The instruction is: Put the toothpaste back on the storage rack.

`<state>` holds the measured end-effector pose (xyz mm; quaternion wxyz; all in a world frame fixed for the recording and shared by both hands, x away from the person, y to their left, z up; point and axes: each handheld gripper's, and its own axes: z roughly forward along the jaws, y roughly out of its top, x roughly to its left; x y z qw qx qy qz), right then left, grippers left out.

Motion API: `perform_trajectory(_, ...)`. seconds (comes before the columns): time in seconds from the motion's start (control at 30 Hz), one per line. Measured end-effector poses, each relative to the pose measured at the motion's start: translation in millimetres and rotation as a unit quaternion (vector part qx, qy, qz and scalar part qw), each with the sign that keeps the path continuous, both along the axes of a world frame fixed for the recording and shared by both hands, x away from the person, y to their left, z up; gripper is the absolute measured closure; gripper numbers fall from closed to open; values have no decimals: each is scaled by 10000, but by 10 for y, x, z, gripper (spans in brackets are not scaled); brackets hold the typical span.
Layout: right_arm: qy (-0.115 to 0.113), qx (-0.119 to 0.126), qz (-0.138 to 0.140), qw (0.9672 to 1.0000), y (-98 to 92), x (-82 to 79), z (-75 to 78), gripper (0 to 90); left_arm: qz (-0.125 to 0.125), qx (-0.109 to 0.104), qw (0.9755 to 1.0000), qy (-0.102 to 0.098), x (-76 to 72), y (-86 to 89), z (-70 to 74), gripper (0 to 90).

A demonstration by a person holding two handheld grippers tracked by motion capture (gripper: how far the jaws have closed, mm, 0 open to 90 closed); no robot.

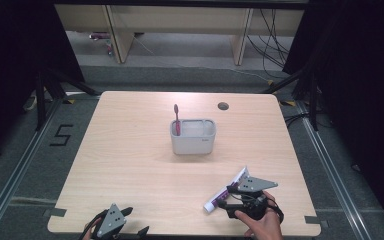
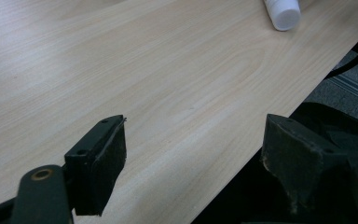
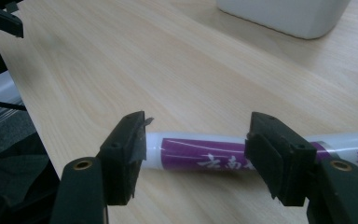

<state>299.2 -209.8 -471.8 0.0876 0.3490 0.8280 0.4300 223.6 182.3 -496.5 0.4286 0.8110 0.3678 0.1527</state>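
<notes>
Toothpaste tube [image 1: 228,191] lies flat near the table's [image 1: 130,165] front right edge, white cap toward the person; right gripper [image 3: 193,144] hangs just over it, jaws wide and astride the purple-banded middle, pads not pressing it; left gripper [image 2: 193,154] sits at the front left edge, jaws spread wide over bare wood; grey caddy [image 1: 193,136] stands mid-table, well apart, red toothbrush [image 1: 177,120] upright inside.

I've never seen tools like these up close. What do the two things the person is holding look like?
Each hand-held gripper is black, with two blocky jaws lined with dark pads and brass-coloured rivets at the joints. The left hand-held gripper and the right hand-held gripper each carry a grey three-cornered plate with small dots on top.
</notes>
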Motion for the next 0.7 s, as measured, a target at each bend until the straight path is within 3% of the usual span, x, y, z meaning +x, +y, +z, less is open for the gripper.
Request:
perform_trajectory(0.07,-3,-20,-2,10000,34,-4,2,401,13,-72,10000,-6,5,-9,-7,214)
perform_trajectory(0.13,56,-21,58,10000,79,4,-3,414,3,81,10000,20,12,4,0,215)
perform_trajectory(0.17,-44,-27,129,9999,103,21,-14,427,2,-46,10000,-1,17,-12,-13,214)
perform_trajectory(0.23,39,-109,192,9997,160,24,-15,459,-2,-39,10000,6,19,-16,-14,215)
perform_trajectory(0.3,-18,-133,252,9996,199,32,-25,495,-50,50,10000,15,21,-12,-8,215)
perform_trajectory(0.33,63,-126,222,9997,239,24,-29,511,-80,102,9999,19,24,-3,-6,215)
perform_trajectory(0.5,125,-318,260,9991,335,50,-51,585,-40,-4,10000,-3,18,-11,-20,216)
perform_trajectory(0.6,106,-393,356,9985,387,74,-71,654,-59,39,10000,-2,14,-2,-21,218)
perform_trajectory(0.63,38,-422,377,9984,407,80,-78,669,-122,218,9997,-21,21,20,-11,218)
perform_trajectory(0.7,10,-506,427,9978,449,85,-84,712,-110,89,9999,-4,11,4,-11,218)
